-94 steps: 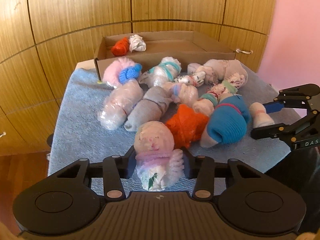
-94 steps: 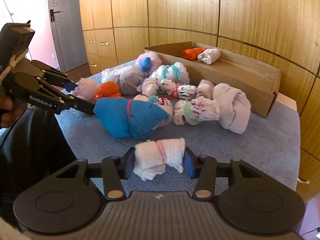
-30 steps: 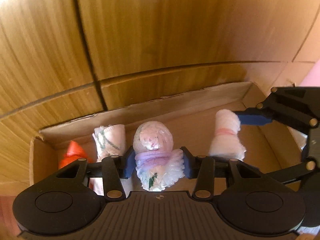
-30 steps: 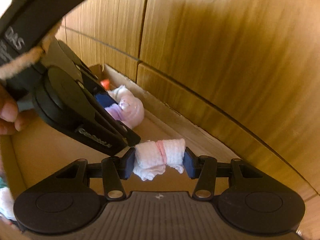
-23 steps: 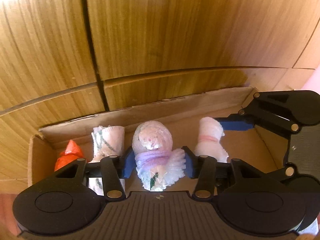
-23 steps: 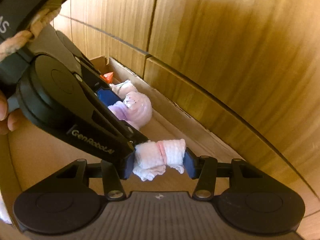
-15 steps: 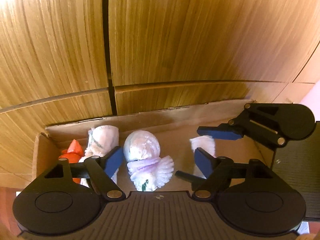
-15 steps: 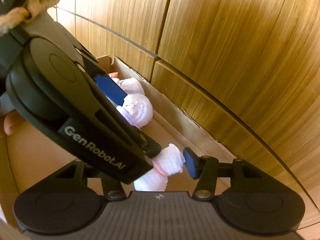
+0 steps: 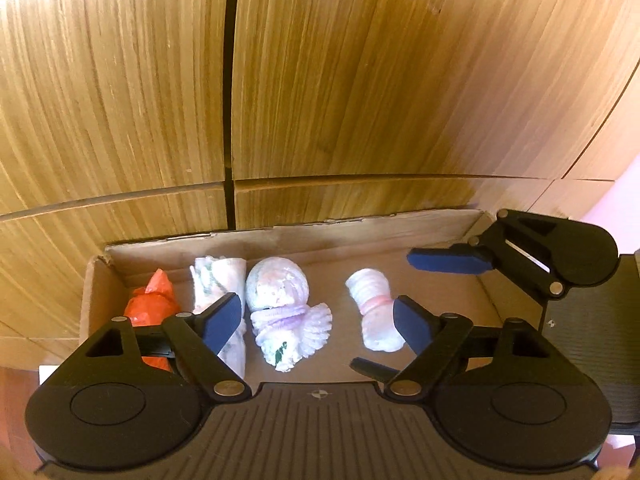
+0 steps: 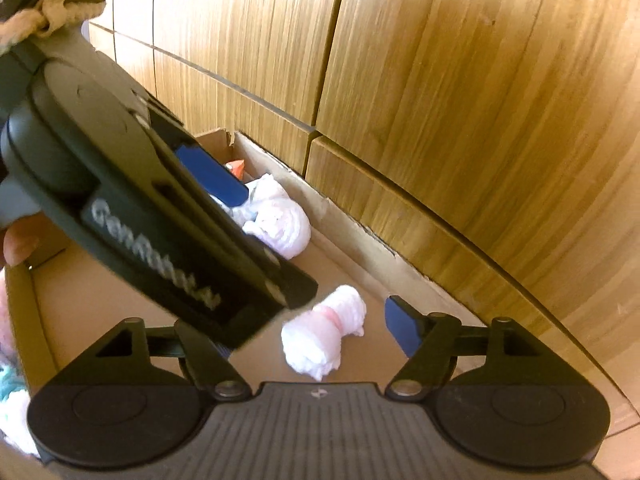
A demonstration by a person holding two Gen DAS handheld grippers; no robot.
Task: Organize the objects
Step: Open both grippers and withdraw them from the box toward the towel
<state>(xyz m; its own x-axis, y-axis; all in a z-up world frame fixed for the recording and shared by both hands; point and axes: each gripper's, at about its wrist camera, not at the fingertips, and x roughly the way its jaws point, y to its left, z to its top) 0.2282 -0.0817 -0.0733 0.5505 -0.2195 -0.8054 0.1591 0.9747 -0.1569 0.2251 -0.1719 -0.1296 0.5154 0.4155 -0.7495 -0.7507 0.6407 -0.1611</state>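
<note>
My left gripper [image 9: 316, 324] hangs over the cardboard box [image 9: 320, 232], its jaws opening. A pale roll with a lilac band [image 9: 280, 304] lies on the box floor between the pads, touching neither. My right gripper [image 10: 310, 336] is beside it, jaws opening too. A white roll with a pink band [image 10: 324, 336] lies loose on the floor between its fingers. The left gripper's body [image 10: 160, 220] crosses the right wrist view and hides the right gripper's left pad. In the left wrist view the white roll [image 9: 374, 312] lies right of the lilac one.
An orange roll [image 9: 150, 300] and a white patterned roll [image 9: 218, 280] lie at the box's left end. Wooden cupboard panels [image 9: 360, 80] rise right behind the box. A hand [image 10: 16, 248] and more rolls [image 10: 8, 380] show at the left edge.
Both grippers carried their rolls from the blue towel to the box, then opened. The lilac-banded roll and the pink-banded roll dropped free onto the box floor.
</note>
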